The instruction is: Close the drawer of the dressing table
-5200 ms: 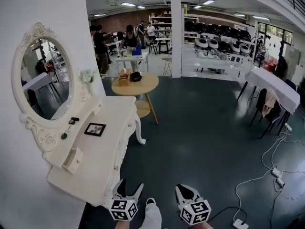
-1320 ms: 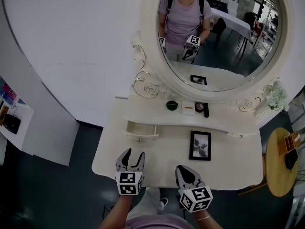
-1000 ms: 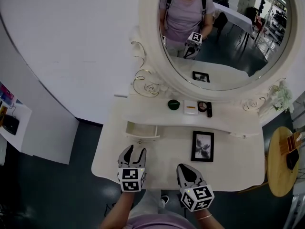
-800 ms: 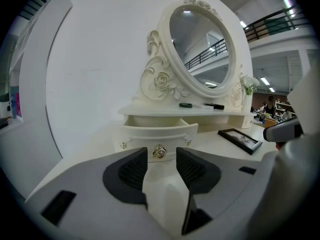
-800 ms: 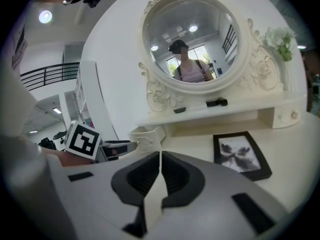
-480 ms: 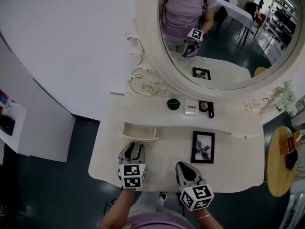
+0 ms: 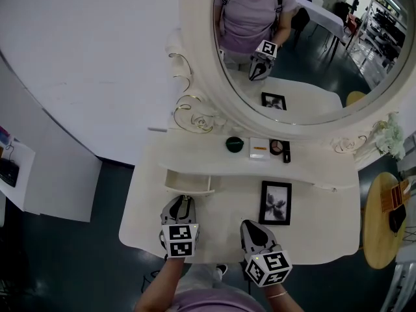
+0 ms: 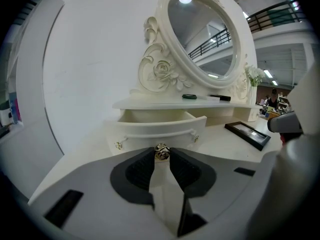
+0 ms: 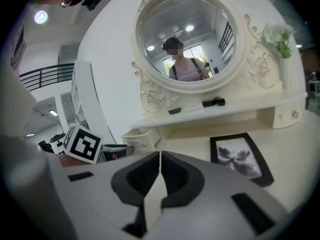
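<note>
The drawer stands pulled out from under the shelf at the left end of the table. Its gold knob sits between the tips of the left gripper, whose jaws have just been closing and pinch it. The right gripper hangs over the table's front edge, jaws pressed together on nothing, near the frame.
</note>
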A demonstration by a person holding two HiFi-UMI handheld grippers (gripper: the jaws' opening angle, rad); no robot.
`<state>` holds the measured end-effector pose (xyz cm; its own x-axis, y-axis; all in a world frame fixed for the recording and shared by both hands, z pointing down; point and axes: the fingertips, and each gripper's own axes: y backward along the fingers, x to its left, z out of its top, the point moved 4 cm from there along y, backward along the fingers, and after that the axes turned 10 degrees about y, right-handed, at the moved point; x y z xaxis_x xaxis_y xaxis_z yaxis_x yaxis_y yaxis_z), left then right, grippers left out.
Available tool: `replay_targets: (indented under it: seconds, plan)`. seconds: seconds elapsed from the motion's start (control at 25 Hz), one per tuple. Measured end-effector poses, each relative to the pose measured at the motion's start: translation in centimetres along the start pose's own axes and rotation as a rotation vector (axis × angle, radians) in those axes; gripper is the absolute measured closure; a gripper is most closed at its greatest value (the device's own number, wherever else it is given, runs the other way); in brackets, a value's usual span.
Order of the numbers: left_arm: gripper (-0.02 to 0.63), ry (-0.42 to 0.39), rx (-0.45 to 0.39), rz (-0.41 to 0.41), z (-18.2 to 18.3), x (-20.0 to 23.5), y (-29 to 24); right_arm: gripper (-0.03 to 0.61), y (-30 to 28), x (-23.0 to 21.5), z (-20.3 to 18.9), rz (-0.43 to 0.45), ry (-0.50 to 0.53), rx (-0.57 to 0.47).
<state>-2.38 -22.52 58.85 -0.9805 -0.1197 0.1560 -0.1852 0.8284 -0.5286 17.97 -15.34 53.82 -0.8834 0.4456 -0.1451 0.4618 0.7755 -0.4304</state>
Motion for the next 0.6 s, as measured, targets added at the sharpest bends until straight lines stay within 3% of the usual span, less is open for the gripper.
replay_targets:
  seconds: [0.6]
  plan:
    - [0.518,-0.007,0.015,0.015,1.0,-0.1,-1.6,0.571,-0.3,-0.8,0.4,-0.001,-0.001,0.001]
